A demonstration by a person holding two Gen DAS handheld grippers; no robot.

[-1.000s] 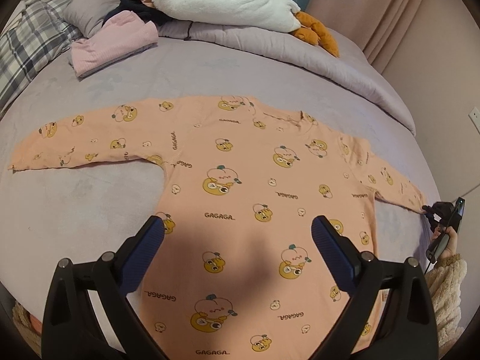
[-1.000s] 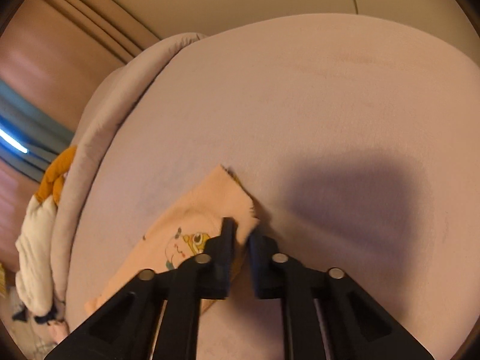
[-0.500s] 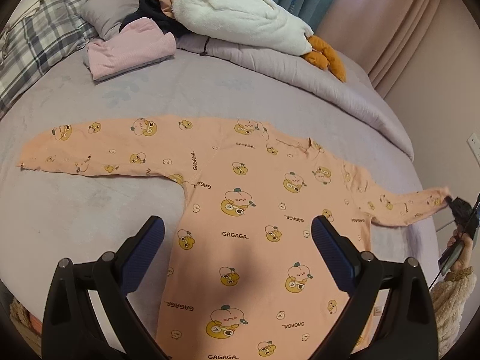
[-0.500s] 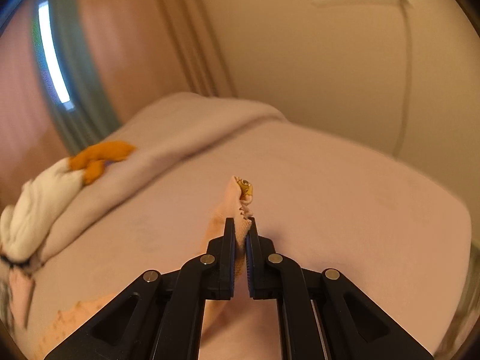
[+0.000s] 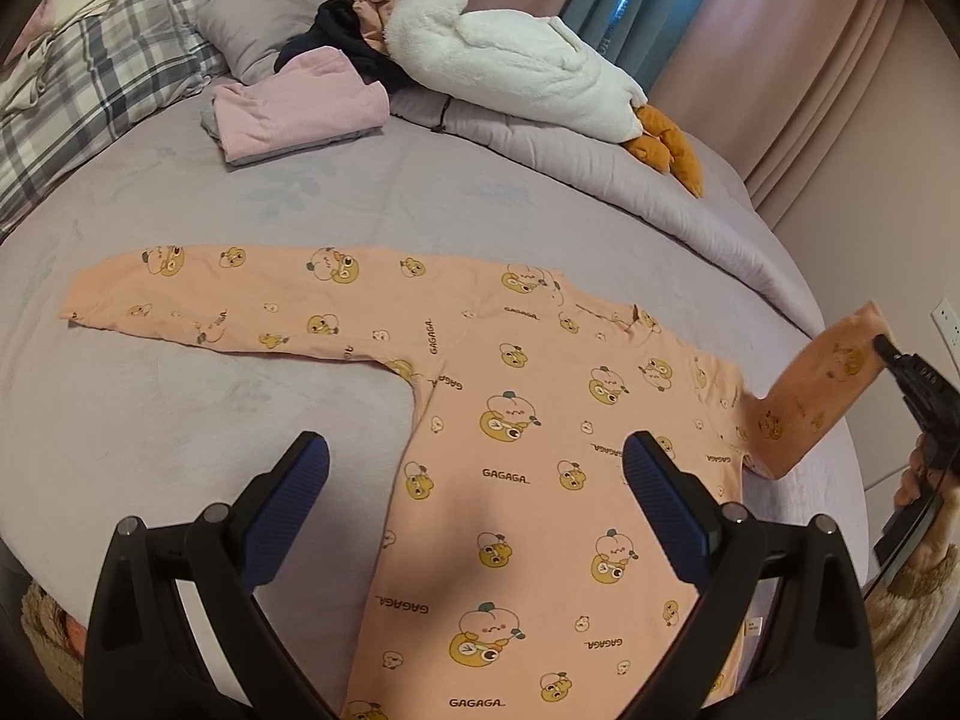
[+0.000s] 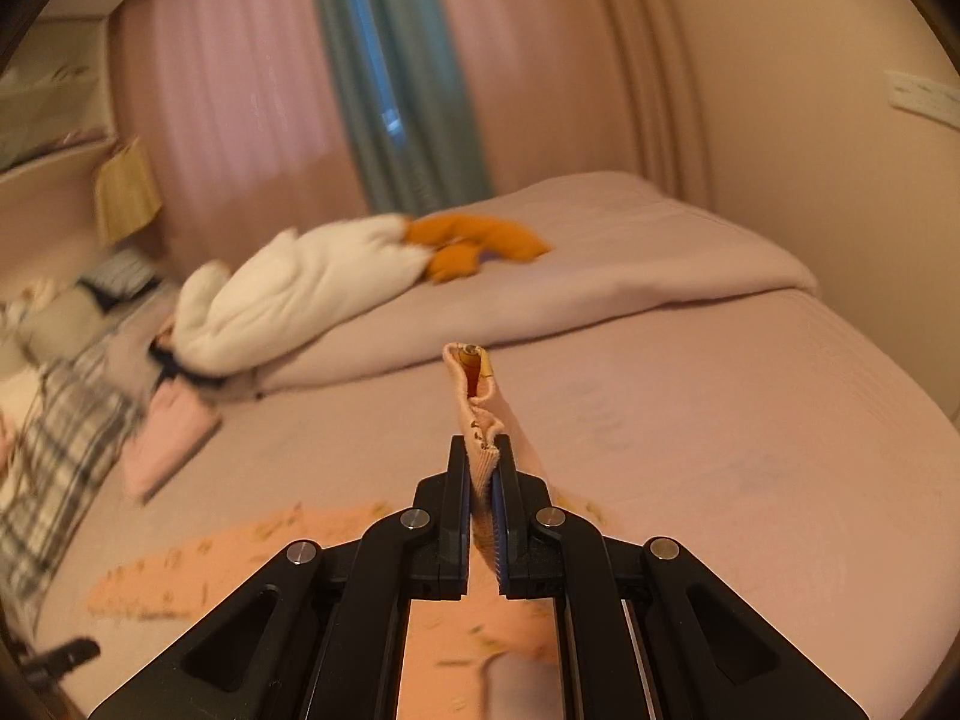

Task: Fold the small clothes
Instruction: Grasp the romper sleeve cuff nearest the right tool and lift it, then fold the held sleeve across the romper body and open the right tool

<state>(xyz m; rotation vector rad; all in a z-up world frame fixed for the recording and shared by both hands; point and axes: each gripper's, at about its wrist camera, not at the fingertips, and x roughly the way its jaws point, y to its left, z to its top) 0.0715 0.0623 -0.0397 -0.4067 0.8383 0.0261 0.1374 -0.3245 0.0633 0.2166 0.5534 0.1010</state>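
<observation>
A small peach long-sleeved top (image 5: 540, 450) with yellow cartoon prints lies spread on the lilac bed, its left sleeve (image 5: 240, 306) stretched out flat. My left gripper (image 5: 477, 468) hovers open above the top's lower body, nothing between its blue pads. My right gripper (image 6: 482, 456) is shut on the cuff of the right sleeve (image 6: 474, 396), which stands up between the jaws. From the left wrist camera, that sleeve (image 5: 822, 390) is lifted off the bed at the right edge, the right gripper (image 5: 885, 345) pinching its end.
A folded pink garment (image 5: 300, 108) lies at the back of the bed, beside a white plush goose (image 5: 510, 72) with orange feet, a dark garment and a plaid pillow (image 5: 90, 96). A rolled lilac duvet (image 5: 600, 180) runs along the far side. A wall stands close on the right.
My right gripper has lifted the right sleeve cuff off the bed and rolled upright. The left gripper drew back slightly, still open, so more of the top shows.
</observation>
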